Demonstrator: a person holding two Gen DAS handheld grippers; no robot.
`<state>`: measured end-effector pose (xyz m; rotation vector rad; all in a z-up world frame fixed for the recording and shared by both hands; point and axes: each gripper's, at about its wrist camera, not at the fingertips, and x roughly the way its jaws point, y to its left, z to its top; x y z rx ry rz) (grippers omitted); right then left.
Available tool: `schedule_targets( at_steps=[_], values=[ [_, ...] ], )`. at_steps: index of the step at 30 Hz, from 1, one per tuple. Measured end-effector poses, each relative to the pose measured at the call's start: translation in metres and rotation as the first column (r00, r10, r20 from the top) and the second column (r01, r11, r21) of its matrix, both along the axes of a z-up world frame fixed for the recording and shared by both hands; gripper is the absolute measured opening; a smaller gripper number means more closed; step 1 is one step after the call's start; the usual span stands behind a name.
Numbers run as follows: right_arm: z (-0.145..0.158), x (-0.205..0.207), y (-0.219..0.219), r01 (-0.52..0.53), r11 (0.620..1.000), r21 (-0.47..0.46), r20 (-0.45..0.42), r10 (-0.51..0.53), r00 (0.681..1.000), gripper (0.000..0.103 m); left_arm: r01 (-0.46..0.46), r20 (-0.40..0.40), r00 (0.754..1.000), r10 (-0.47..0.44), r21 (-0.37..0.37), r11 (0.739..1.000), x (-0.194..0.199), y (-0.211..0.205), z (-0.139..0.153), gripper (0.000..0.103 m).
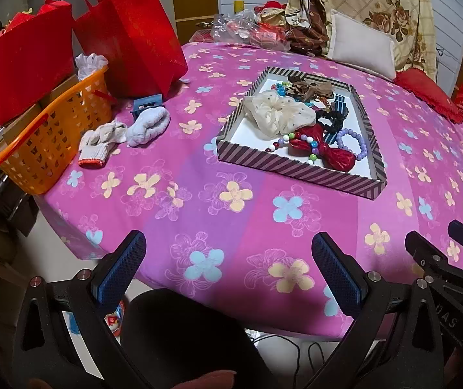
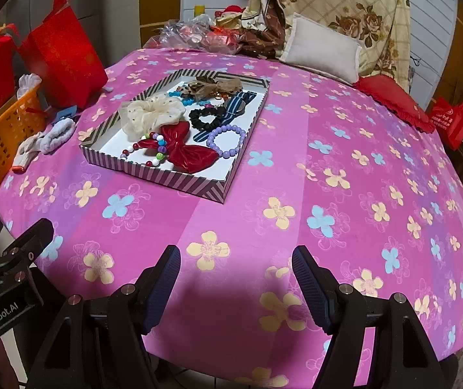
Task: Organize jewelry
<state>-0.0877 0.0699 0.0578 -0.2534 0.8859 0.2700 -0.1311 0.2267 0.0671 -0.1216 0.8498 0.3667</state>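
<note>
A bed covered by a pink and purple sheet printed with yellow and blue flowers (image 1: 237, 194) fills the room, with a white cushion (image 1: 361, 43) and a floral quilt (image 1: 387, 6) heaped at its far end. On the sheet lies a shallow striped cardboard box lid (image 1: 299, 168) holding the jewelry: a cream dotted scrunchie (image 1: 276, 110), a shiny red bow (image 2: 182, 149), a lilac bead bracelet (image 2: 226, 141) and a black scrunchie (image 2: 207, 118).

The left gripper (image 1: 228, 259) hovers over the near edge of the sheet, its blue-padded jaws wide apart with nothing between them. The right gripper (image 2: 236, 272) hangs likewise, jaws spread and empty, well short of the box lid.

The left view alone shows the whole orange plastic basket (image 1: 53, 136), two red gift bags (image 1: 134, 32) and white rolled socks (image 1: 147, 126) beside it; the right view shows a red fringed cushion (image 2: 396, 102).
</note>
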Motion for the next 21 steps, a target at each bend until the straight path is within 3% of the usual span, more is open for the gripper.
schedule_targets(
  at_steps=[21],
  values=[
    [-0.003,-0.0072,0.0059,-0.031,0.999,-0.012,0.006,0.032,0.999,0.069,-0.035,-0.021,0.999,0.034,-0.051,0.998,-0.0008,0.0079,-0.0043,0.102]
  ],
)
